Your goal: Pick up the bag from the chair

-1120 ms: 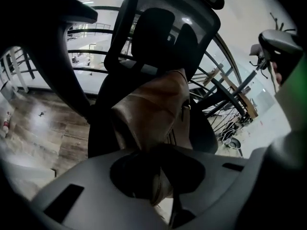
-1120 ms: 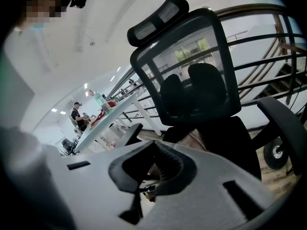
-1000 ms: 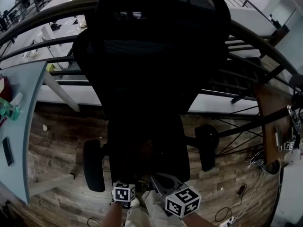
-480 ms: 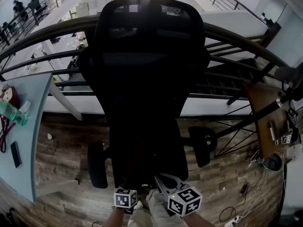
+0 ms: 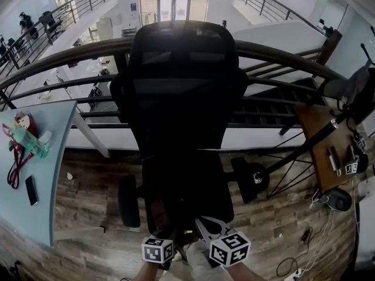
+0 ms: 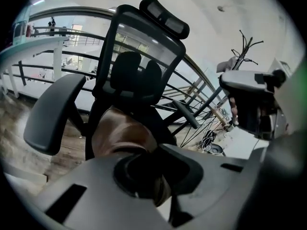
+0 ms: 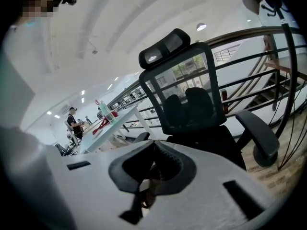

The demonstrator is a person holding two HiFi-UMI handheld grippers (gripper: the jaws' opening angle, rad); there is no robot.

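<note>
- Bag hangs above the chair seat front, its long axis hanging downward from the jaws.
- Left gripper and right gripper tilt downward, with both sets of jaws clamped on its brown top.

An open-plan office mezzanine: mesh swivel chair at centre, railing at twelve o'clock, desk surface at nine.

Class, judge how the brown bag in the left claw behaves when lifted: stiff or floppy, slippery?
Probably floppy: the brown bag bulges in soft rounded folds beyond the left claw. Its smooth sheen suggests it could slip from a small pinch.
</note>
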